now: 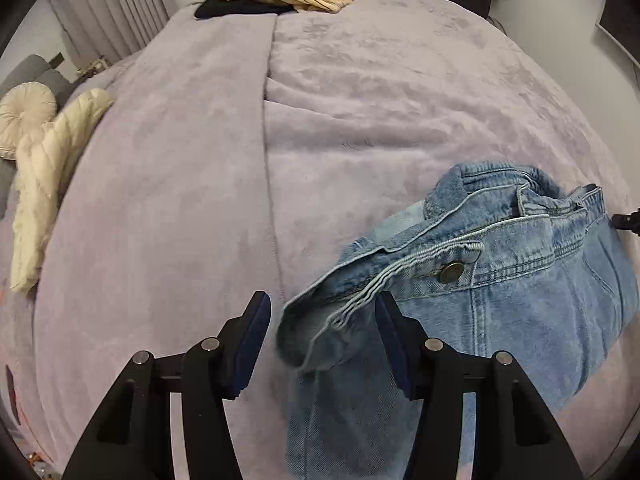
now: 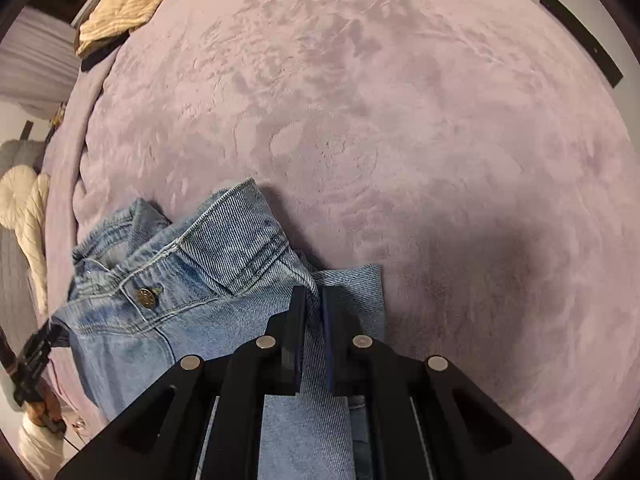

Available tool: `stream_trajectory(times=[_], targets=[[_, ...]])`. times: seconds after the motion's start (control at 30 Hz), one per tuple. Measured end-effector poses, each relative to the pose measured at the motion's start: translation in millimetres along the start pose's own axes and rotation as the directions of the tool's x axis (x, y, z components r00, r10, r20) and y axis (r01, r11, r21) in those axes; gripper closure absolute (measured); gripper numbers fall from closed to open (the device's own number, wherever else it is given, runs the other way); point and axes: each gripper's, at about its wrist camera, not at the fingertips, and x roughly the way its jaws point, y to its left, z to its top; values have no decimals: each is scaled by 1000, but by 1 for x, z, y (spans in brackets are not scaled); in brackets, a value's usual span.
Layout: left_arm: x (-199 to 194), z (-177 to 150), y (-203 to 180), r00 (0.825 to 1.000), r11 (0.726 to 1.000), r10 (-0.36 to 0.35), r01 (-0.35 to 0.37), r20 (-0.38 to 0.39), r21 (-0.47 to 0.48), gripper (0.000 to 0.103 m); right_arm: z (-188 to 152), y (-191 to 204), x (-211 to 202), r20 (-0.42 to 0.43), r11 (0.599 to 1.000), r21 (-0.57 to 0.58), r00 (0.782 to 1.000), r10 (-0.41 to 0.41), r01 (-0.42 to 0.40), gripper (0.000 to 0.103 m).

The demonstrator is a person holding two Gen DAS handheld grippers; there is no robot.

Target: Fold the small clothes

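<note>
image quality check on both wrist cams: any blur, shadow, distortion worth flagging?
Left wrist: heavy fisheye bulge on the lilac blanket, dark corner vignette; the denim jacket cuff between the open left gripper jaws is motion-smeared, its button sharp. Right wrist: same barrel warp; a broad soft shadow darkens the blanket beside the right gripper; denim weave crisp; no glare.

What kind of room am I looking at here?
Most likely a bedroom: a wide bed under a plush lilac blanket, grey curtains behind it, and clothes on it, such as a denim jacket.
</note>
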Motion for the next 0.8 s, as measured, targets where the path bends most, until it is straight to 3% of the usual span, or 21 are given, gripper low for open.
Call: stream_trajectory(times=[0.03,0.1,0.2,0.3,0.4,0.47,0.53,0.63,0.73,0.8], targets=[[-8,-1,0,1000,1000,18,-18,12,6,47,-3,2,-11,27,1000,0,1000,15,-15,95],[-21,-4,-2,999,1000,-25,25,39,-4,47,-14,18,-29,67,997,-36,995,73,-70,91],[-21,-2,-18,996,997,-73,72,58,18,47,-29,56,-30,54,982,-137,989,135,-127,91],[15,7,-28,999,1000,-13,14,30,-18,47,-33,97,-6,36,968,-227,992,119,-108,91],[64,15,-14,999,988,54,-54,-7,-145,47,-23,114,34,27,970,-225,995,98,-90,91],[91,21,-5,998,979,48,-54,-35,-196,47,-15,112,64,18,978,-201,998,60,-55,96],[107,27,-6,995,976,92,-99,-45,-193,47,-8,101,83,23,986,-160,999,48,-44,103],[117,32,5,986,960,146,-161,-80,-229,47,-3,87,94,17,992,-71,994,106,-105,103],[100,28,26,992,943,93,-115,-83,-313,47,-2,85,84,-2,990,-64,992,126,-126,103],[76,26,29,992,952,115,-127,-58,-278,47,-2,87,69,2,991,-69,994,112,-112,101]])
